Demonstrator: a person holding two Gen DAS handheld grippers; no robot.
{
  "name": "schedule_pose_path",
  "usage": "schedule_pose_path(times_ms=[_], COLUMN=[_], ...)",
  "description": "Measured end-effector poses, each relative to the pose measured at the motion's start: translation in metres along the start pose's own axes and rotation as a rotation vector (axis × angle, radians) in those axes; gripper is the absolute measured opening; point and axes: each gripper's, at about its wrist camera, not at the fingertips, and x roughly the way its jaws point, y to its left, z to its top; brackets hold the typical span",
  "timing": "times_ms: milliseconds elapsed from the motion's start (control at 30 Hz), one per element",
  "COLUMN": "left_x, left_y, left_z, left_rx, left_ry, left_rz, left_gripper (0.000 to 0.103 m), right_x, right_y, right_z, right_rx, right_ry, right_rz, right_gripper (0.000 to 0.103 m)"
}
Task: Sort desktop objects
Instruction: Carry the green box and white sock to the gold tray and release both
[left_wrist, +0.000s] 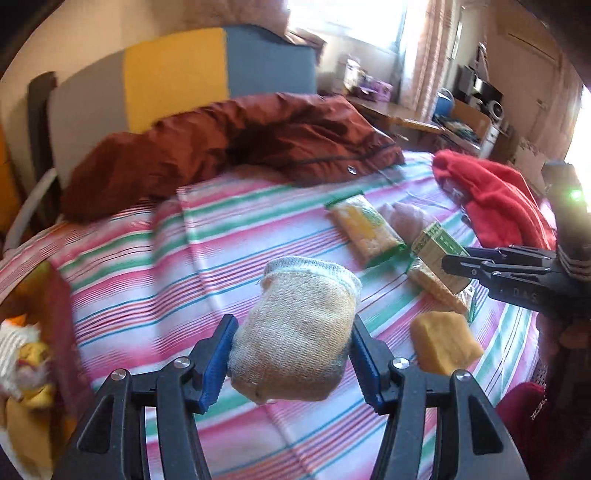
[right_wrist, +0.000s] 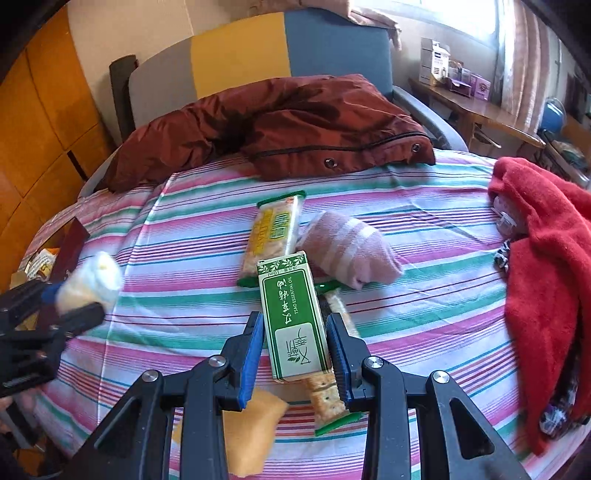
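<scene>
- Left wrist view first: far left of the green box (left_wrist: 439, 254), a container of mixed bits (left_wrist: 26, 354) sits at the edge of the striped cloth (left_wrist: 236, 236). I judge it a likely drop spot, but its rim is blurred and I can't tell how much room is inside.
- My left gripper (left_wrist: 291, 354) pinches a rolled beige sock (left_wrist: 295, 328) clear of the cloth, left of the green box. The roll is soft and bulges past the pads; I think it could squirm out or unroll if I swing fast.
- Between sock and box the cloth is bare: my best travel lane.
- Just left of the green box lies a yellow cracker packet (right_wrist: 273, 236), and behind it a pink sock roll (right_wrist: 351, 254). Both are near enough to drag along.
- My right gripper (right_wrist: 295, 354) is closed on the green box, pads on its long sides. The carton is smooth and held near one end; I'd expect it to pivot or slip if tilted.
- Under the box sits a second cracker packet (right_wrist: 328, 398), with a yellow sponge (right_wrist: 251, 428) just beside it at the near edge of the cloth. A low lift could knock either over that edge.
- Right of the box, a red garment (right_wrist: 546, 280) crowds the edge, so there is little room there. The brown jacket (right_wrist: 295, 125) blocks the far side.
</scene>
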Motion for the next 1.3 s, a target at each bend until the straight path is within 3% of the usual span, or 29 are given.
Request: schedule_pose_path(times_ms=[267,633,1033,1300], left_x=[-0.049,-0.089,-0.125,-0.138], left_y=[0.048,0.110,0.188,0.221], left_z=[-0.023,-0.058,-0.086,-0.091], left_rx=[-0.112,-0.248,-0.403,-0.422], left_ry=[-0.054,-0.094,-0.140,-0.180], left_rz=[0.083,0.165,0.310,0.389], left_gripper=[0.060,0.060,0.061,0.061], right_x=[-0.012,-0.035,-0.018,-0.005], right_y=[0.036,0.151,0.268,0.323], right_z=[0.001,0.007,-0.006,-0.009], right_rx=[-0.038,-0.191,-0.295,-0.332], right_ry=[-0.004,-0.038,0.017,0.040], right_rz=[0.059,0.241,0.406,0.460], right_gripper=[0.035,0.035,0.035,0.035])
